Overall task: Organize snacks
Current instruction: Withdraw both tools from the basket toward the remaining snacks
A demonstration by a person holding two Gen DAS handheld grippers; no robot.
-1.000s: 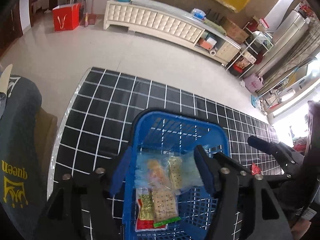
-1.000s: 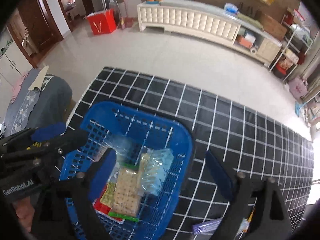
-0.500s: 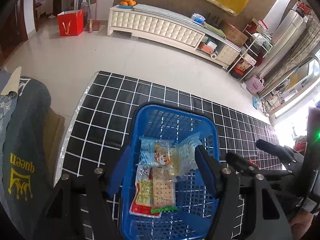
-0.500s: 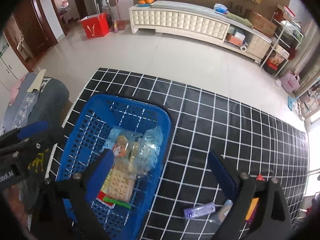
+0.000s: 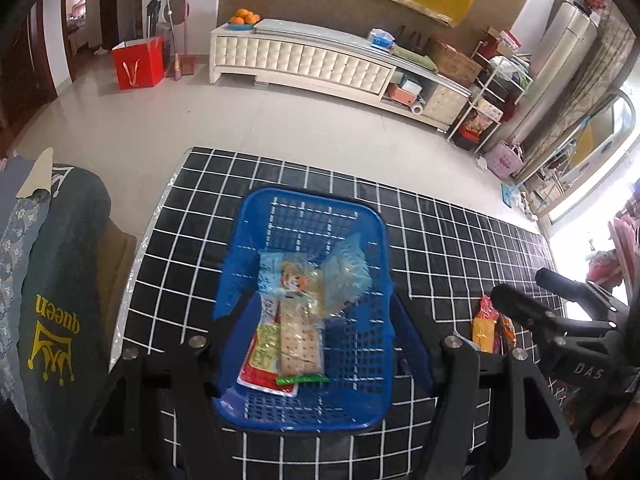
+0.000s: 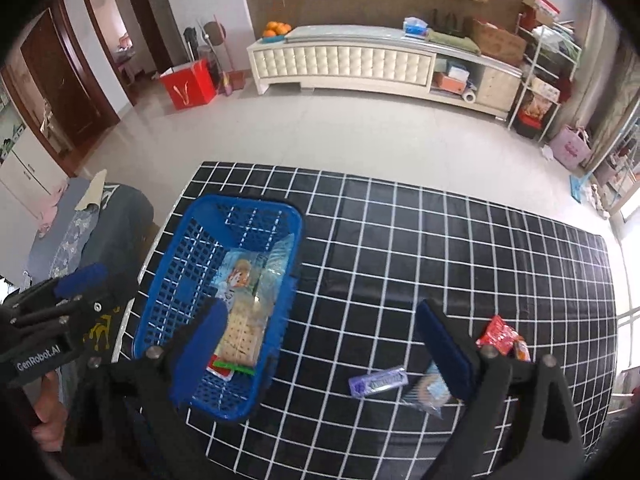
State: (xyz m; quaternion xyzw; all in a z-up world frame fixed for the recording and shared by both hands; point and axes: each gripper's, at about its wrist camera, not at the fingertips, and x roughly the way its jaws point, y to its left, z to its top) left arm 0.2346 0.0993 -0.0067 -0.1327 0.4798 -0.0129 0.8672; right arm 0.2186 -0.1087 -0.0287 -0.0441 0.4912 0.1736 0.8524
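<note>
The right gripper (image 6: 320, 344) hangs wide open and empty above the table (image 6: 440, 240), its blue-padded jaws spanning bare cloth between the basket (image 6: 240, 216) and the loose snacks. The left gripper (image 5: 324, 332) is likewise spread wide with nothing in it, over the basket. This looks like a pause between packets: next comes a reach to the flat purple bar (image 6: 378, 381), low and level. Beside it lie a crinkly clear-wrapped biscuit (image 6: 426, 394) and a glossy red packet (image 6: 498, 334). The perforated blue plastic basket already holds a cracker pack (image 5: 300, 344) and soft cellophane bags (image 5: 344, 272).
</note>
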